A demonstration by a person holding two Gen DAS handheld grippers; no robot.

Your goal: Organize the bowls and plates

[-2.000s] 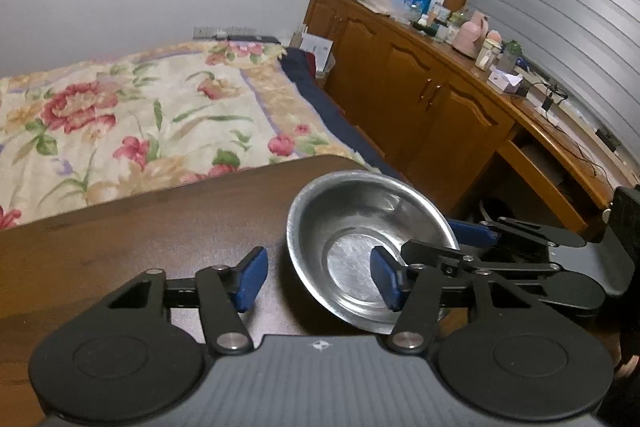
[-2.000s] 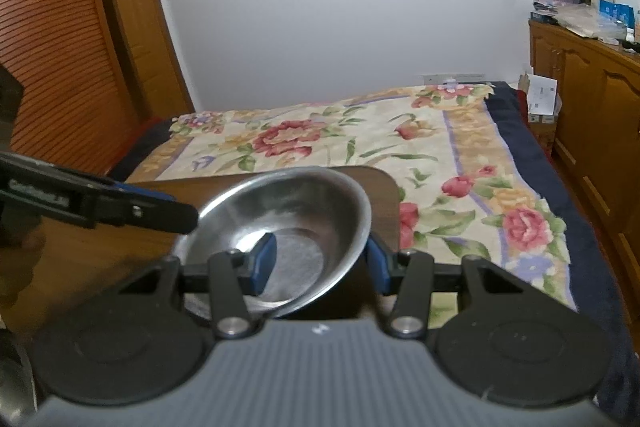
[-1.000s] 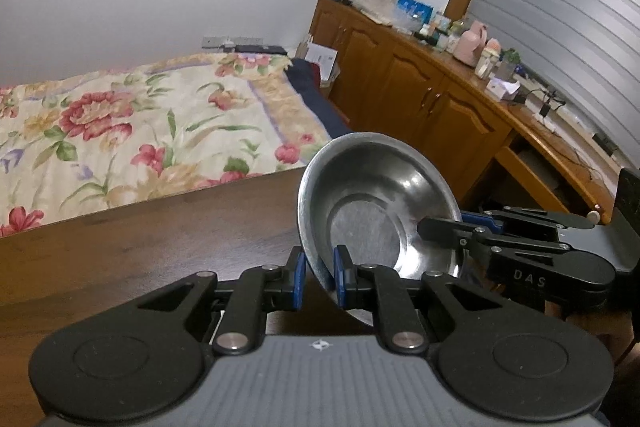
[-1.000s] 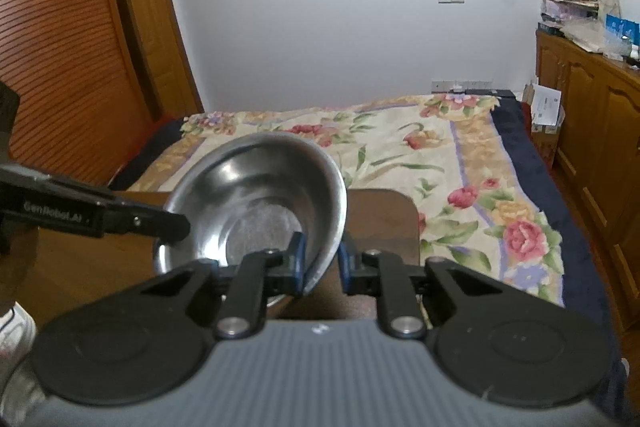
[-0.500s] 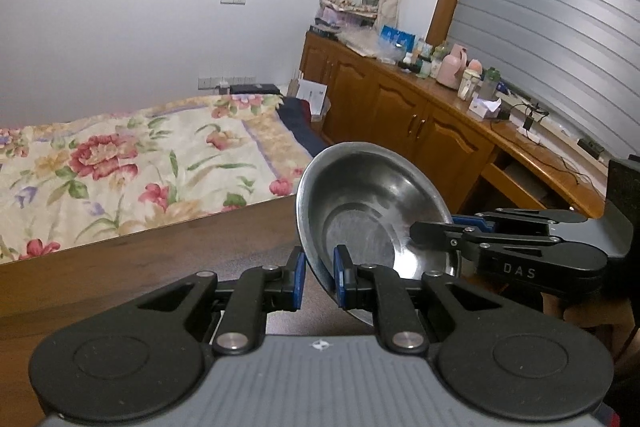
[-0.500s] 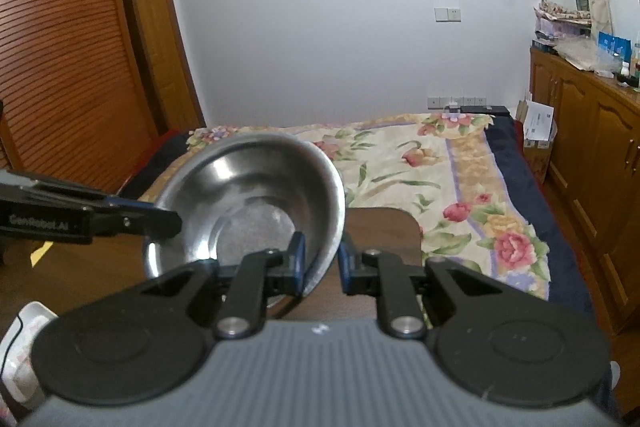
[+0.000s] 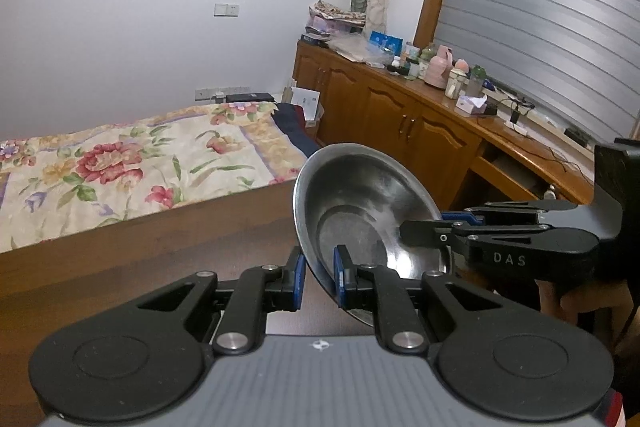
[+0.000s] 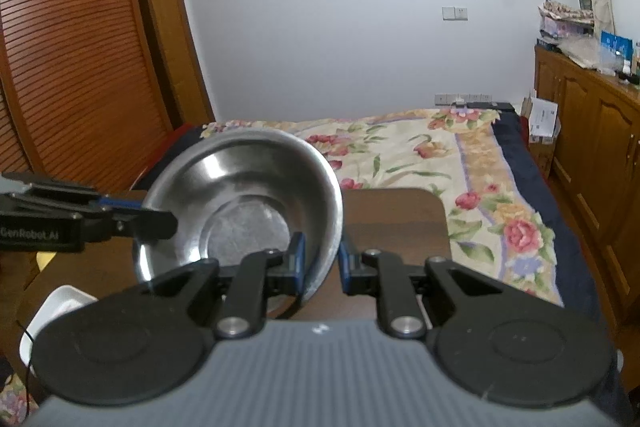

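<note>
Fingers of the left gripper stand narrow, pinching the near-left rim of the steel bowl. Those of the right gripper are likewise nearly closed on the bowl's opposite rim. So held from both sides, the bowl hangs tilted above the brown surface, with the flowered bed beyond.

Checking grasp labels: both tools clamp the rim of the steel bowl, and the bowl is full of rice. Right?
Not quite. Both tools do clamp the rim: the left tool and the right tool each pinch the steel bowl from opposite sides. But the bowl is empty; the right wrist view shows its bare shiny bottom, and the left wrist view agrees.
</note>
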